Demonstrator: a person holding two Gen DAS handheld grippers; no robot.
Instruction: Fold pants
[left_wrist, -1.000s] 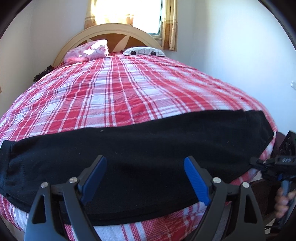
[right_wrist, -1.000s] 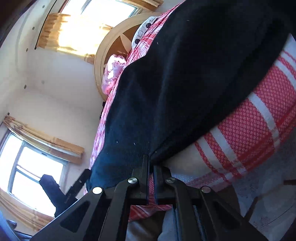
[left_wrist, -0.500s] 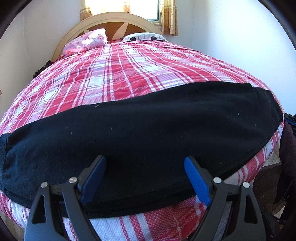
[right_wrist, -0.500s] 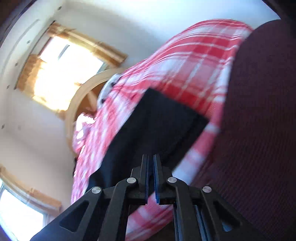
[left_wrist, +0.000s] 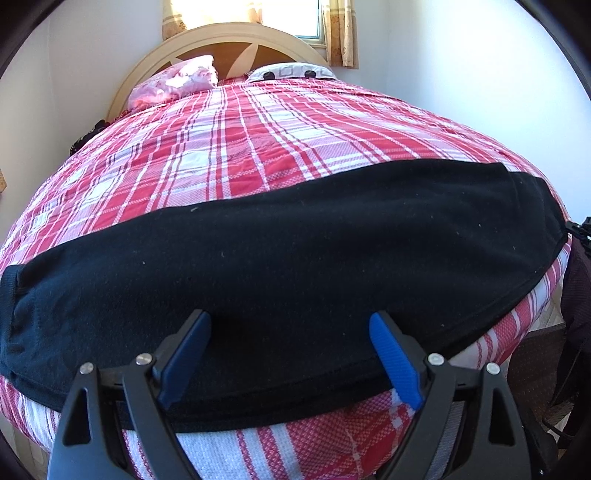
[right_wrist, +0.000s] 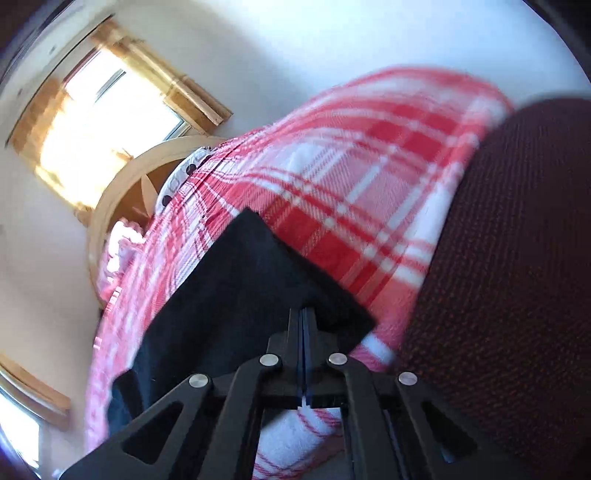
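Two grippers work a pair of black pants (left_wrist: 295, 266) spread in a long band across the near edge of a bed, its lower hem hanging slightly over the side. In the foreground of the left wrist view, the left gripper (left_wrist: 290, 350) hovers with its blue-padded fingers (left_wrist: 393, 363) spread wide apart, holding nothing, just over the near hem. The right gripper (right_wrist: 303, 325), seen in its own blurred view, has its fingers pressed together at a corner of the pants (right_wrist: 236, 295); whether cloth is actually pinched between them cannot be told for certain. The fabric looks soft, knitted and light, likely to drape and sag rather than hold a crease, so it would probably handle best gripped at hems or corners, with both ends lifted together. A dark maroon textured surface (right_wrist: 517, 277) crowds the right gripper's side and may limit its swing. Beyond the pants stretches the red-and-white plaid bedspread (left_wrist: 258, 140), bare and giving ample room for a fold away from the edge. At the far end lie a pink pillow (left_wrist: 173, 79) and a white patterned pillow (left_wrist: 291, 70) against the arched headboard (left_wrist: 236, 37), under a sunlit, curtained window (left_wrist: 251, 14).
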